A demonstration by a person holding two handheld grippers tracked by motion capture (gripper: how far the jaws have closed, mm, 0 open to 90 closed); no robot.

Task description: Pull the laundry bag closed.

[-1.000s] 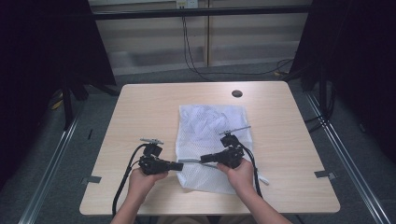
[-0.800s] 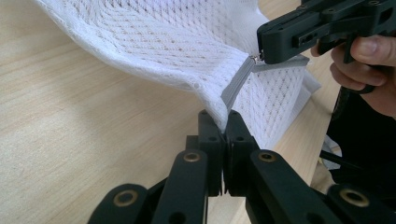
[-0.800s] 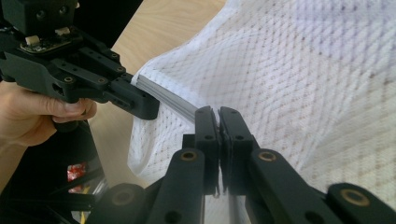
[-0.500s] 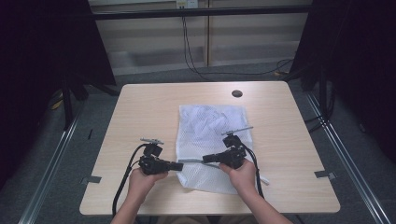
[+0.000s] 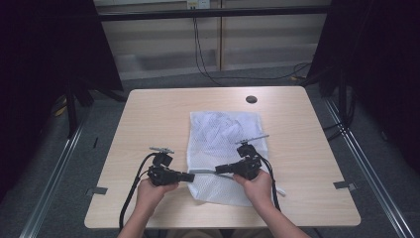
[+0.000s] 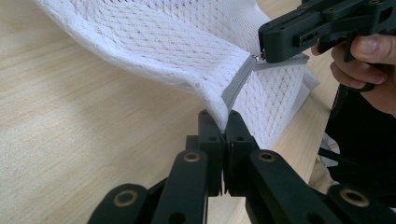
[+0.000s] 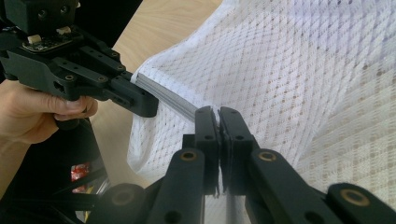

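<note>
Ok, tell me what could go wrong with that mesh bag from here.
1. The left gripper pinches only the bag's corner by the grey zipper; a hard pull might make the thin mesh slip or tear.
2. The right gripper is shut on the zipper's small metal pull, which could pop out of that narrow hold.
3. The mesh bag lies loose on the table, so it may drag along.

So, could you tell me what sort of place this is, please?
Probably a lab recording station: a bare wooden table inside a metal frame with dark curtains, and cables running down the back wall.
</note>
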